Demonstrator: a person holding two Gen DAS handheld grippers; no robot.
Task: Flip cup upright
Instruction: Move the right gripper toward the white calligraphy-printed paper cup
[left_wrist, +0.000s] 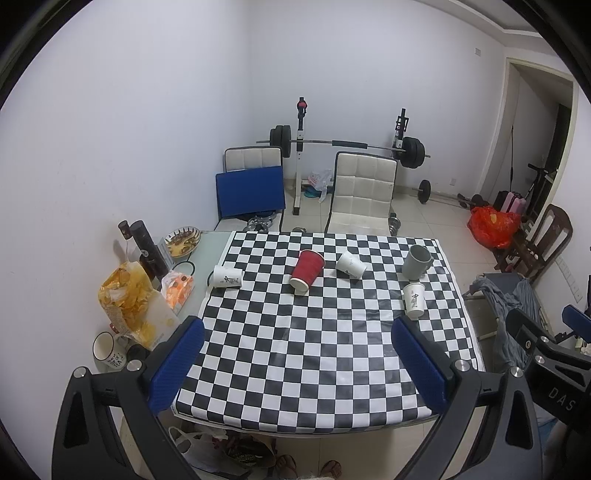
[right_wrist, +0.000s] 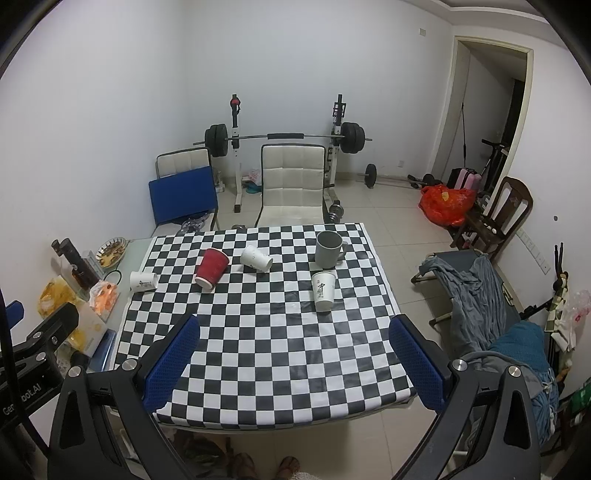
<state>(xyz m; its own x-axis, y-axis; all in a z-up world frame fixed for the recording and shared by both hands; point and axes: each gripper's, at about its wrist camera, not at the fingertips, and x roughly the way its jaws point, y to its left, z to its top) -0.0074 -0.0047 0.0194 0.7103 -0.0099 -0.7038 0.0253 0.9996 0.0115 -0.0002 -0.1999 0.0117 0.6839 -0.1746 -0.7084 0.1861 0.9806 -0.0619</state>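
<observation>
Several cups sit on the checkered tablecloth (left_wrist: 314, 350). A red paper cup (left_wrist: 306, 271) (right_wrist: 211, 272) lies on its side mid-table. A white paper cup (left_wrist: 350, 265) (right_wrist: 255, 258) lies tipped beside it. Another white cup (left_wrist: 227, 277) (right_wrist: 143, 281) lies on its side at the left edge. A grey mug (left_wrist: 416, 262) (right_wrist: 328, 250) stands upright at the far right. A white printed cup (left_wrist: 413, 301) (right_wrist: 323, 291) stands in front of it. My left gripper (left_wrist: 297, 363) and right gripper (right_wrist: 295, 363) are open and empty, above the table's near edge.
Snack bags (left_wrist: 129, 299), dark bottles (left_wrist: 147, 247), a dish and a mug (left_wrist: 107, 349) crowd the table's left side. Two chairs (left_wrist: 362, 192) and a barbell rack (left_wrist: 347, 146) stand behind the table. A cot with clothes (right_wrist: 476, 288) stands to the right.
</observation>
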